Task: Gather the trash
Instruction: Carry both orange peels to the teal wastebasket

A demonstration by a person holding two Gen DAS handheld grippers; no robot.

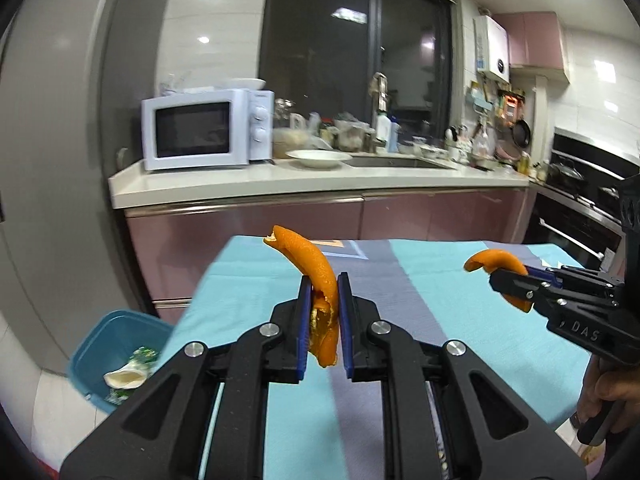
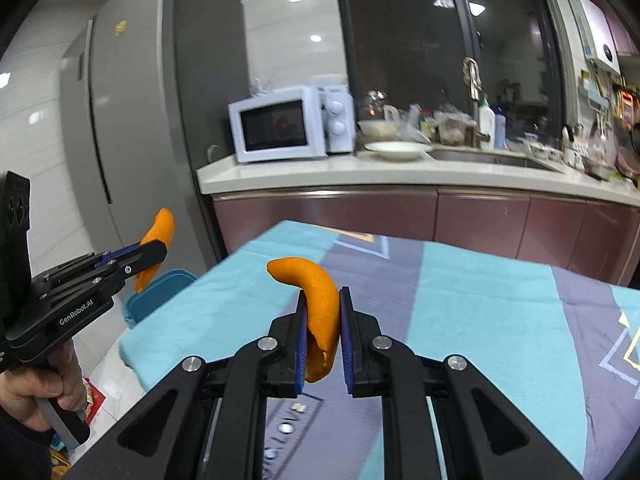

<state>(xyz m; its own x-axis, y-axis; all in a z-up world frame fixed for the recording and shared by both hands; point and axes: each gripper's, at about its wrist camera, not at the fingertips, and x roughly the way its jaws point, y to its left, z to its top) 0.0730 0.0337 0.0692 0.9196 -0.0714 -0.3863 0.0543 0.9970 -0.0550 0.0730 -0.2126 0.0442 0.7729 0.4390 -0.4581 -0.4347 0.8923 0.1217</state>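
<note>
1. A long orange peel [image 1: 320, 280] is pinched between the two blue pads of the left gripper [image 1: 323, 286]. The peel curves up and to the left, above the fingers, and its torn end hangs down between them
2. A second orange peel [image 2: 316, 296] is squeezed tight in the right gripper [image 2: 323, 300]. It bends over like a hook at the top
3. Both grippers are closed on their peels, and both peels are held up in the air above the table [image 1: 460, 292], not touching it
4. From the left wrist view, the right gripper [image 1: 510, 284] shows on the right side with its peel [image 1: 494, 259], and a hand [image 1: 608, 400] holds its handle
5. From the right wrist view, the left gripper [image 2: 154, 252] is off to the left, with its peel [image 2: 160, 228] above a blue bin [image 2: 160, 292], and a hand [image 2: 36, 392] holds the handle
6. The table has a light blue cloth [image 2: 460, 320] with grey stripes
7. The blue bin [image 1: 104, 344] sits on the floor just beside the left edge of the table. Some white and green trash [image 1: 130, 376] lies inside it
8. Behind the table is a counter [image 1: 280, 180] with a white microwave [image 1: 208, 128], a white plate [image 1: 318, 157] and a sink [image 1: 396, 162]. A big grey fridge [image 2: 132, 120] stands to the left
</note>
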